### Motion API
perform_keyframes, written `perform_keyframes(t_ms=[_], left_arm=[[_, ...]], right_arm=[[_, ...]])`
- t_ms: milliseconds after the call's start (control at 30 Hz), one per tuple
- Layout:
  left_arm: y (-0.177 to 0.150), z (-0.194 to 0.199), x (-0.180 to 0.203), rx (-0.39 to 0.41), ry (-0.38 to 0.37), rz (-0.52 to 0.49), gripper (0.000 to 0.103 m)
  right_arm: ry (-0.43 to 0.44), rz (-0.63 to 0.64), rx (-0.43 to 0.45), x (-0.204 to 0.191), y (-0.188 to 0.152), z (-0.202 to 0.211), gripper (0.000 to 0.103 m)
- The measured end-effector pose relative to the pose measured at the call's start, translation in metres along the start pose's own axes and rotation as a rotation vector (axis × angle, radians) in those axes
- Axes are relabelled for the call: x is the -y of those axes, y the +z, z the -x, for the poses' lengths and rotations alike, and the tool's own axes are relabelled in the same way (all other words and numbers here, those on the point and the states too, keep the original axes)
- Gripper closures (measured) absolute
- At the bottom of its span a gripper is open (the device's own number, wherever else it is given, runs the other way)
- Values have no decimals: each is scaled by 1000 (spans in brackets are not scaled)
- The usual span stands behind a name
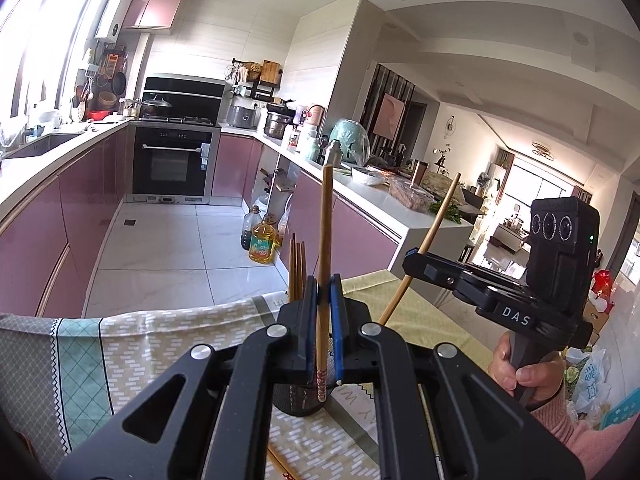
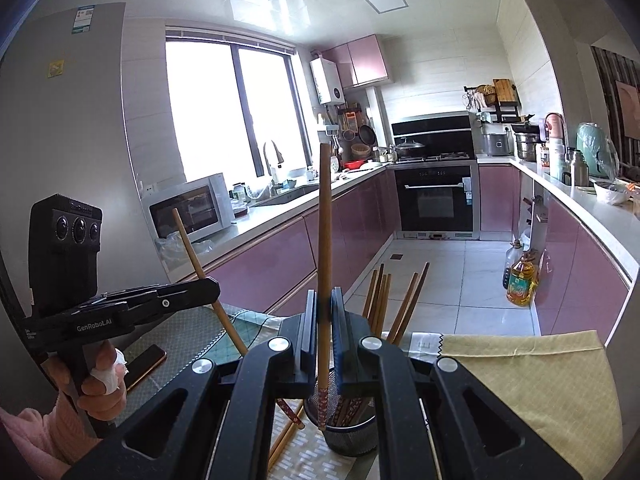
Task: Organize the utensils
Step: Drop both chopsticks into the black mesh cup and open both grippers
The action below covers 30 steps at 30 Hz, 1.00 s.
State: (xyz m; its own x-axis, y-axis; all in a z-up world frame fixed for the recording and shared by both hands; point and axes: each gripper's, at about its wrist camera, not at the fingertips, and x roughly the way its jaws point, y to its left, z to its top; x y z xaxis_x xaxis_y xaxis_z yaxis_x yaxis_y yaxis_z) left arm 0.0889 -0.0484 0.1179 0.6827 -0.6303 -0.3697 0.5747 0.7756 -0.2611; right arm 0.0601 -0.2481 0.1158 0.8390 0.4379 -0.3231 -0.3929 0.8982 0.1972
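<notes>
Left gripper [image 1: 325, 300] and right gripper [image 2: 325, 312], frame centre, each clamp one chopstick [image 1: 325, 240] [image 2: 325, 240] nearly upright, tips aimed down at the mesh cup [image 2: 352, 436] below, likely to drop in beside those already standing there
</notes>
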Motion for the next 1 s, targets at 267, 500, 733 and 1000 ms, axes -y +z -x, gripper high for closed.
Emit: perform_keyframes(t_ms=[267,500,733,1000], left_arm=[[10,-8,5,27,36,-22,96],[10,-32,12,-20,81,-72,96],[0,-57,13,-126,96,-140,96],[-6,-78,12,-216,97,-187,96]], right_arm=[[-37,2,-9,5,0,-17,97],[-58,-3,-49,9,-7,-34,97],[-66,-6,-106,13,-16,-47,97],[-79,-33,-207,23,-31,-68,97]])
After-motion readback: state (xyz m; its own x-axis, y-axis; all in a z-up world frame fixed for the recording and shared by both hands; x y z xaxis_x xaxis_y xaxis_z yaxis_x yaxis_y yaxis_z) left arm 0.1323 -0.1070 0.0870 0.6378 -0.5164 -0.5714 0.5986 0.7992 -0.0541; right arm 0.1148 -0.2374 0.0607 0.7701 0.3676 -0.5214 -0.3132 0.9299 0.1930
